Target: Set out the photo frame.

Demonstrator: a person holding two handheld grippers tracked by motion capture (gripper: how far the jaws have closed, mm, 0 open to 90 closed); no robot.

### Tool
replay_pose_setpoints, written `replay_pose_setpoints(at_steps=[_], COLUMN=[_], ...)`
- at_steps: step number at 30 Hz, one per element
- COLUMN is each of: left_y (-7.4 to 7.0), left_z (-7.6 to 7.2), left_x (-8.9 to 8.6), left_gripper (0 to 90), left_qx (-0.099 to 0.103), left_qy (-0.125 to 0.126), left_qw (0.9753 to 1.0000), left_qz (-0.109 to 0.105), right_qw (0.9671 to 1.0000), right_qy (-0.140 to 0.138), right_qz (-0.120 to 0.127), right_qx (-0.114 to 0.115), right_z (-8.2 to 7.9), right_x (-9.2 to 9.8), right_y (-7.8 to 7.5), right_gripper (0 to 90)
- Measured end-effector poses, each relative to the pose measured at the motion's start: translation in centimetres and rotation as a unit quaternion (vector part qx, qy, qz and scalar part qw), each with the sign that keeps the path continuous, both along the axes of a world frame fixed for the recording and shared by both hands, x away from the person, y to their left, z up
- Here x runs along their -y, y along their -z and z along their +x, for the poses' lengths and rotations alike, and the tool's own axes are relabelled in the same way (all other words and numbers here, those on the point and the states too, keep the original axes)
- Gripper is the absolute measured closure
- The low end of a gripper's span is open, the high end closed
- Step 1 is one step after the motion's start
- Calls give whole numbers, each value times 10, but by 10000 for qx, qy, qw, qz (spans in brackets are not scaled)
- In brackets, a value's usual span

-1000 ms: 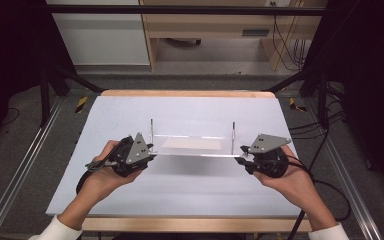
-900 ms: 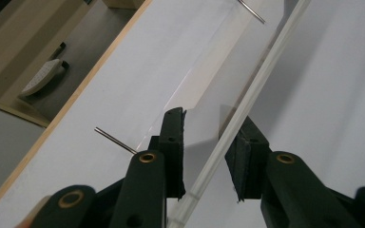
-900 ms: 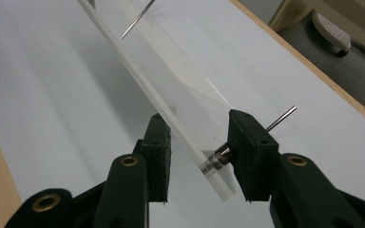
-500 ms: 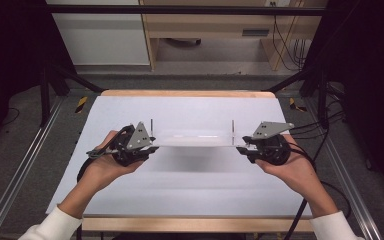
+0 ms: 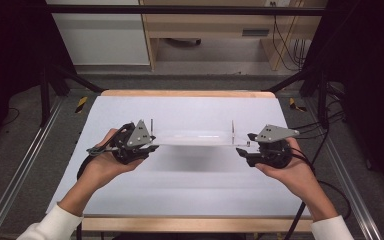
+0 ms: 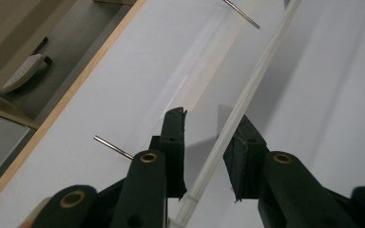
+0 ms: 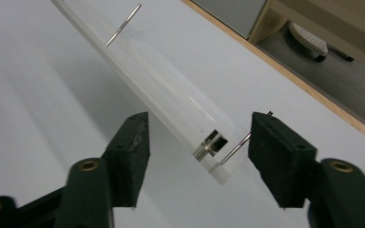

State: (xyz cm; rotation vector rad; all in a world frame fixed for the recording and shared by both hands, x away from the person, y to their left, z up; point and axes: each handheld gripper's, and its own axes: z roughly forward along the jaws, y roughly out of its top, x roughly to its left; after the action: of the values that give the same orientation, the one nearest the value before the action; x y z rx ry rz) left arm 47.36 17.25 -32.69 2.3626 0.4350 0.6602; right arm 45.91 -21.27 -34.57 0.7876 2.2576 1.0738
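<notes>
A long clear plate (image 5: 192,137) with a thin metal pin (image 5: 151,125) standing near each end hangs level above the white table (image 5: 190,195), casting a faint shadow below. My left gripper (image 5: 152,147) is at its left end; in the left gripper view the jaws (image 6: 209,116) sit close on either side of the plate's edge (image 6: 256,71), shut on it. My right gripper (image 5: 244,144) is at the right end. In the right gripper view it (image 7: 200,116) stands wide open, the plate's end (image 7: 161,85) and a pin (image 7: 235,149) between the jaws, touching neither.
The table's wooden far edge (image 5: 185,93) borders grey floor. A wooden desk (image 5: 215,30) and a white cabinet (image 5: 100,35) stand behind. Metal rails (image 5: 20,170) run along both sides, with cables (image 5: 330,125) at the right.
Both hands and the plate have moved together away from the person, and the plate has risen off the table.
</notes>
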Motion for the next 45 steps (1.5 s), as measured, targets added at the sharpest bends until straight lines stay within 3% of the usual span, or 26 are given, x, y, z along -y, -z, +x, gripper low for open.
replay_pose_setpoints(at_steps=[5, 11, 16, 21, 30, 33, 37, 42, 45], left_y=[0, -1, -3, -6, -14, -17, -20, -23, -25], left_z=[1, 2, 4, 7, 19, 25, 32, 40, 45], left_x=[0, 0, 0, 0, -1, -2, -1, -3, -7], left_gripper=[702, 701, 701, 699, 681, 655, 648, 600, 542], left_qx=[-3, -20, -31, -26, -40, -127, -18, 60, 128], left_qy=[-4, -4, 2, 2, -7, -121, -134, -207, -233], left_qw=[10000, 10000, 10000, 10000, 9999, 9996, 9997, 9991, 9968], left_qz=[-16, -19, -22, -23, -96, -221, -185, -372, -754], right_qw=[9999, 9998, 9991, 9975, 9964, 9960, 9955, 9948, 9935], right_qy=[-72, 65, 29, -1, 10, 46, 104, 160, 232], right_qz=[-38, 98, 336, 562, 743, 787, 824, 883, 990], right_qx=[-67, 156, 271, 421, 414, 425, 460, 488, 515], right_z=[-1, 1, 6, 10, 20, 24, 30, 38, 45], right_x=[-1, 3, 6, 4, 7, 7, 7, 7, 7], right_y=[10, 19, 23, 21, 15, 12, 9, 5, 3], right_gripper=[302, 419, 442, 526, 536, 535, 534, 533, 533])
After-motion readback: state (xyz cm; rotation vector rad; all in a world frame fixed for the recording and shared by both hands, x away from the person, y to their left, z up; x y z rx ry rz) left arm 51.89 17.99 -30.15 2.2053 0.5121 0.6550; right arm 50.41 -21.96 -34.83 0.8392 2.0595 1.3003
